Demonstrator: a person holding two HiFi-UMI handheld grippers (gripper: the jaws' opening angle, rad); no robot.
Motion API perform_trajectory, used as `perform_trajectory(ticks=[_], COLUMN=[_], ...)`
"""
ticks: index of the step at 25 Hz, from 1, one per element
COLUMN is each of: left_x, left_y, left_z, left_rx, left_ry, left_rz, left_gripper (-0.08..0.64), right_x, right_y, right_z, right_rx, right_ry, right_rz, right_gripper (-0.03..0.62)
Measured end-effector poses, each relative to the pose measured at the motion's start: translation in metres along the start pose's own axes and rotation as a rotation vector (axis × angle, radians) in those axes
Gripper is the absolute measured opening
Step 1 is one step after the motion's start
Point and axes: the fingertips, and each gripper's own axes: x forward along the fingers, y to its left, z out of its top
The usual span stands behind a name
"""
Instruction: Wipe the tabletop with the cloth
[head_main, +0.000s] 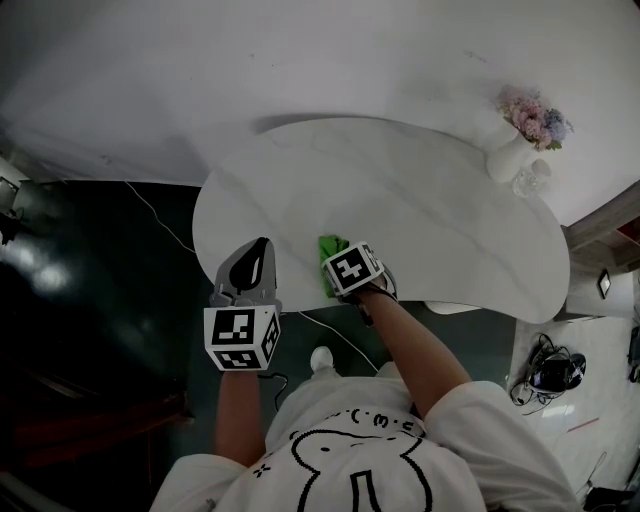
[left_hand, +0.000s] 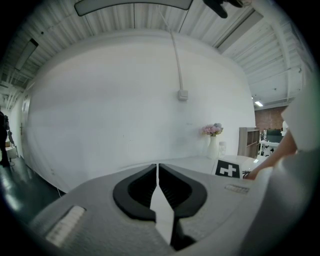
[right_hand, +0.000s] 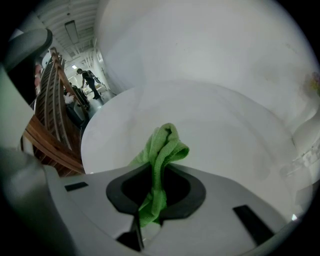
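Cloth (right_hand: 161, 147): bright green, bunched in an upright fold, at the table's near edge.
Right gripper (right_hand: 158, 176): clamped on the cloth.
Left gripper (left_hand: 158, 176): jaws pressed together, nothing between.
Tabletop (head_main: 430, 215): white, rounded; flower vase (head_main: 510, 155) far right.
Room: white wall (head_main: 300, 60), dark floor (head_main: 90, 250).

The cloth (right_hand: 161, 150) is bright green against the white tabletop (head_main: 430, 230), which carries faint grey veining. At the tabletop's near edge, the left gripper (left_hand: 158, 170) and right gripper (right_hand: 159, 170) are pale grey with black pads (left_hand: 131, 192). Their 2 cubes (head_main: 241, 338) are white with black square markers. On the tabletop's far right, a white vase (head_main: 508, 158) holds pink and lilac flowers (head_main: 535, 120). Left of the tabletop, the floor (head_main: 90, 260) is dark green.
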Motion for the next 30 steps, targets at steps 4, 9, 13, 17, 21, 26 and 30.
perform_trajectory(ticks=[4, 9, 13, 17, 21, 26, 30], left_x=[0.003, 0.009, 0.015, 0.019, 0.025, 0.036, 0.045], left_y=[-0.007, -0.021, -0.032, -0.041, -0.051, -0.066, -0.078], left_z=[0.003, 0.006, 0.008, 0.011, 0.012, 0.010, 0.008], left_rx=[0.002, 0.005, 0.009, 0.013, 0.014, 0.017, 0.015], left_ry=[0.001, 0.006, 0.009, 0.013, 0.020, 0.060, 0.089], left_rz=[0.008, 0.008, -0.001, -0.004, 0.002, -0.007, -0.021], left_gripper=[0.025, 0.025, 0.025, 0.025, 0.025, 0.025, 0.025], right_x=[-0.002, -0.009, -0.011, -0.016, -0.020, -0.025, -0.029], right_y=[-0.011, -0.024, -0.035, -0.045, -0.056, -0.071, -0.081], right_z=[-0.006, -0.013, -0.019, -0.024, -0.030, -0.040, -0.045], right_rx=[0.007, 0.022, 0.034, 0.044, 0.055, 0.083, 0.106], right_ry=[-0.002, -0.001, -0.003, -0.005, -0.006, -0.002, 0.003], right_rz=[-0.004, 0.003, 0.008, 0.004, 0.005, 0.009, 0.021], right_gripper=[0.048, 0.049, 0.049, 0.049, 0.049, 0.049, 0.049])
